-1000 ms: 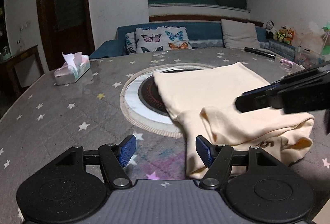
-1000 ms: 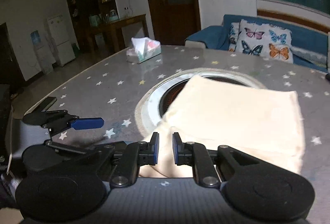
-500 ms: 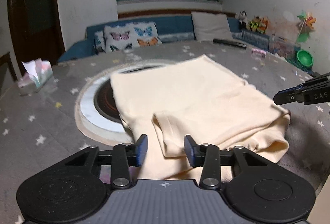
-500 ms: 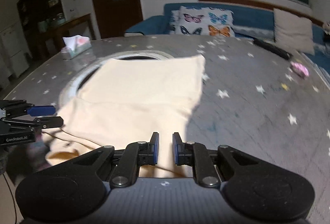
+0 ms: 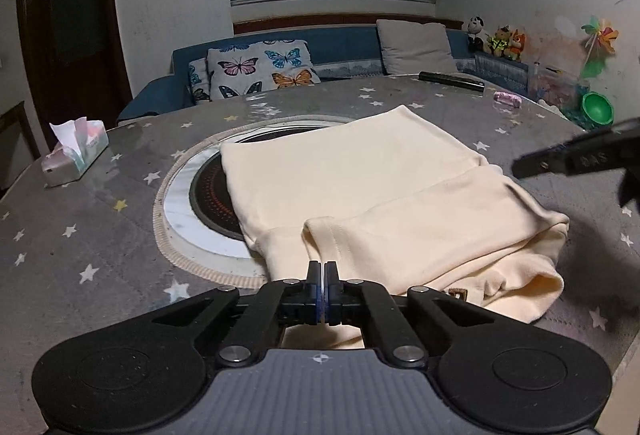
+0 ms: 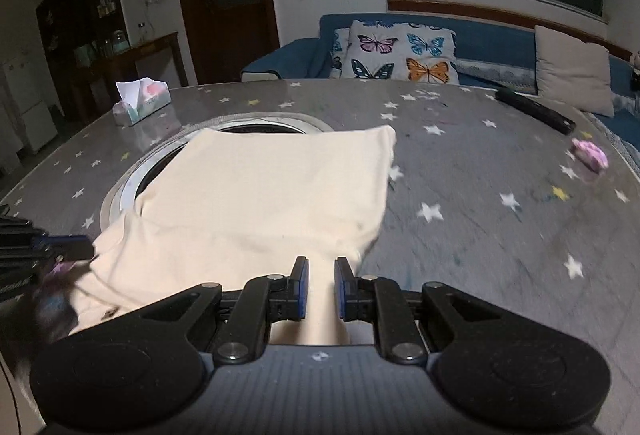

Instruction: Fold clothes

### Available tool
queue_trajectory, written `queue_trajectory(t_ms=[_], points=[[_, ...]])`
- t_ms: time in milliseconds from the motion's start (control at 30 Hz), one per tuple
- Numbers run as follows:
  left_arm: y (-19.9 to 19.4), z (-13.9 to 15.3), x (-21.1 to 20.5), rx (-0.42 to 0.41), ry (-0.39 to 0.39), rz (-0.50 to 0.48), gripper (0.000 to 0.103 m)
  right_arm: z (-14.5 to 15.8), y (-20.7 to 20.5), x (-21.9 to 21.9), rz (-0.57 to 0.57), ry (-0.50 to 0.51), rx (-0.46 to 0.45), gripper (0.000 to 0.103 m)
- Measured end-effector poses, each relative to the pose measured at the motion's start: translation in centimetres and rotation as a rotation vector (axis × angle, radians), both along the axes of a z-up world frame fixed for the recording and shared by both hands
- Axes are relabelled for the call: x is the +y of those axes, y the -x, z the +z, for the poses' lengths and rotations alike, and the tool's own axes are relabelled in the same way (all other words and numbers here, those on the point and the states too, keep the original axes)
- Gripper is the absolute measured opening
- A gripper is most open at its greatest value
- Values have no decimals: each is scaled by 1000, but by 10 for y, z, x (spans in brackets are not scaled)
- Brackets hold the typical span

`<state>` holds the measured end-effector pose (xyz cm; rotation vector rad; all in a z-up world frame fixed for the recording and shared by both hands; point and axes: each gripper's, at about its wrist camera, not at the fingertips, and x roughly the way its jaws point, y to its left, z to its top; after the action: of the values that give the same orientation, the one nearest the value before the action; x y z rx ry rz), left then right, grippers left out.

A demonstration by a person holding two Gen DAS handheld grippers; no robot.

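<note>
A cream garment (image 5: 360, 195) lies partly folded on the grey star-print table (image 5: 80, 235), its far part over the round inset burner. My left gripper (image 5: 324, 271) is shut on the near hem of the garment. In the right wrist view the garment (image 6: 264, 195) runs between the fingers of my right gripper (image 6: 320, 271), whose jaws stand slightly apart with cloth in the gap. The right gripper also shows at the right edge of the left wrist view (image 5: 580, 159); the left gripper shows at the left edge of the right wrist view (image 6: 32, 247).
A tissue box (image 5: 74, 151) stands at the table's far left. A black remote (image 5: 452, 81) and a small pink object (image 5: 507, 99) lie at the far right. The round burner (image 5: 208, 195) sits mid-table. A sofa with cushions stands behind the table.
My left gripper has closed from wide open onto the garment's near hem. My right gripper has moved to the garment's right side and its jaws have spread slightly around the cloth.
</note>
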<state>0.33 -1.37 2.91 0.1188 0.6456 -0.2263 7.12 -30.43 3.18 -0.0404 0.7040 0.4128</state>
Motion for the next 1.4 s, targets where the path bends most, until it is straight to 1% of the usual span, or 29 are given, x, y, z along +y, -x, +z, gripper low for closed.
queue_trajectory(t_ms=[67, 133, 167, 200, 300, 333, 367, 400, 433, 467, 500, 567, 633, 667, 733, 800, 900, 967, 1167, 1300, 1400], points=[[-1, 2, 2, 5, 16, -4, 5, -2, -8, 5, 10, -4, 5, 13], [-4, 1, 1, 5, 15, -4, 13, -5, -13, 10, 19, 0, 10, 14], [-6, 0, 0, 12, 14, -5, 20, -7, -16, 12, 20, 3, 12, 14], [-8, -2, -1, 22, 13, -8, 24, -9, -18, 13, 18, 2, 16, 14], [-11, -7, -4, 42, 7, -18, 24, -13, -22, 15, 15, -1, 21, 16], [-12, -9, -5, 48, 5, -21, 24, -14, -22, 15, 18, -1, 21, 18], [-13, -10, -5, 54, 9, -24, 18, -15, -23, 15, 20, -1, 22, 19], [-13, -11, -4, 55, 19, -26, 7, -15, -23, 16, 21, 1, 23, 19], [-12, -9, -3, 48, 22, -24, 5, -15, -23, 16, 22, 6, 22, 20], [-11, -8, -3, 40, 23, -20, 2, -15, -22, 17, 22, 12, 20, 20], [-9, -6, -1, 28, 27, -21, 2, -15, -21, 17, 23, 15, 18, 20], [-5, -2, 1, 9, 30, -26, 2, -12, -17, 24, 46, 27, 5, 26], [-2, 0, 2, 3, 27, -26, 2, -12, -12, 35, 74, 44, -5, 29], [-1, 0, 3, 4, 26, -23, 2, -12, -9, 42, 93, 58, -14, 36], [-1, 0, 6, 15, 32, -16, 2, -12, -2, 58, 132, 93, -45, 40], [-2, 0, 10, 22, 36, -4, 3, -11, 4, 73, 171, 113, -89, 39], [-1, 0, 15, 25, 43, 7, 5, -11, 10, 98, 198, 193, -135, 40], [-1, 1, 18, 22, 42, 20, 5, -12, 12, 107, 233, 200, -144, 40], [-2, 9, 29, -6, 57, 58, 6, -20, 10, 140, 299, 174, -109, 40], [-7, 16, 32, -24, 62, 72, 13, -22, 21, 161, 384, 154, -106, 40], [-15, 20, 27, -39, 64, 58, 16, -20, 32, 167, 443, 117, -95, 40]])
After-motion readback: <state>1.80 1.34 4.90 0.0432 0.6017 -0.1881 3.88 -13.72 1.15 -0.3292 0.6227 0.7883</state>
